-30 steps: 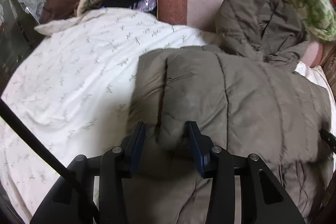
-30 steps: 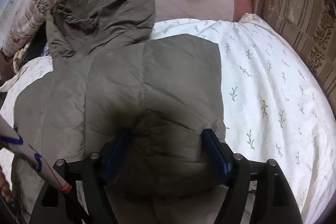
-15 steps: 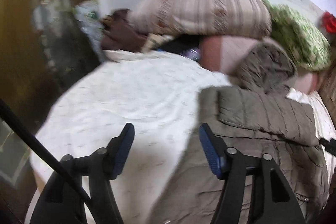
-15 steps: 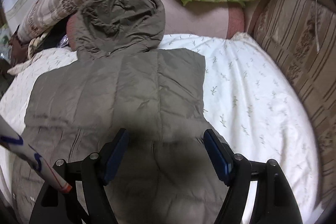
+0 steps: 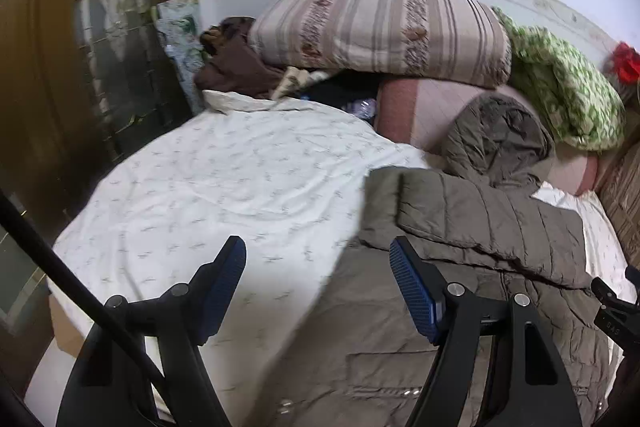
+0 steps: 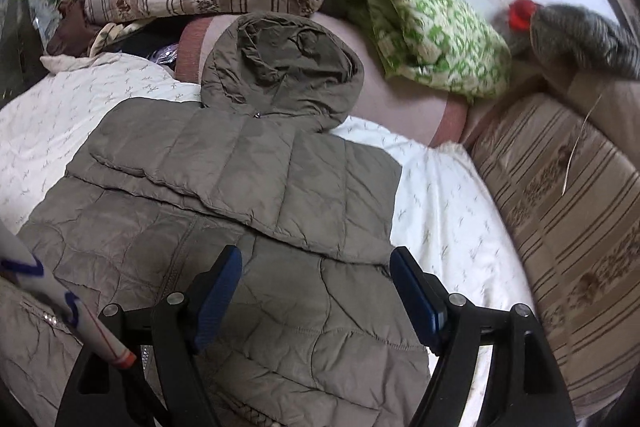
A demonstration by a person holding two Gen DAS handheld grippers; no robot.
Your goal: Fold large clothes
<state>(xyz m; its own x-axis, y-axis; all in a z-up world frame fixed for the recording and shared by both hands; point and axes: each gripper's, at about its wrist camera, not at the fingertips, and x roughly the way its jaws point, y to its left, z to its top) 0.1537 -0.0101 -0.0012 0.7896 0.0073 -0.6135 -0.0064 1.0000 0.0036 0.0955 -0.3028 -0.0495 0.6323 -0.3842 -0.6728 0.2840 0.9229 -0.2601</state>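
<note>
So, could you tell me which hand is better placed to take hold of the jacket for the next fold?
Probably the right: its open tool hangs directly over the jacket, while the left tool, also open, sits mostly over bare sheet.

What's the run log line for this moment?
left tongs: open, empty | right tongs: open, empty | jacket: flat on bed, both sleeves folded in, hood up
</note>
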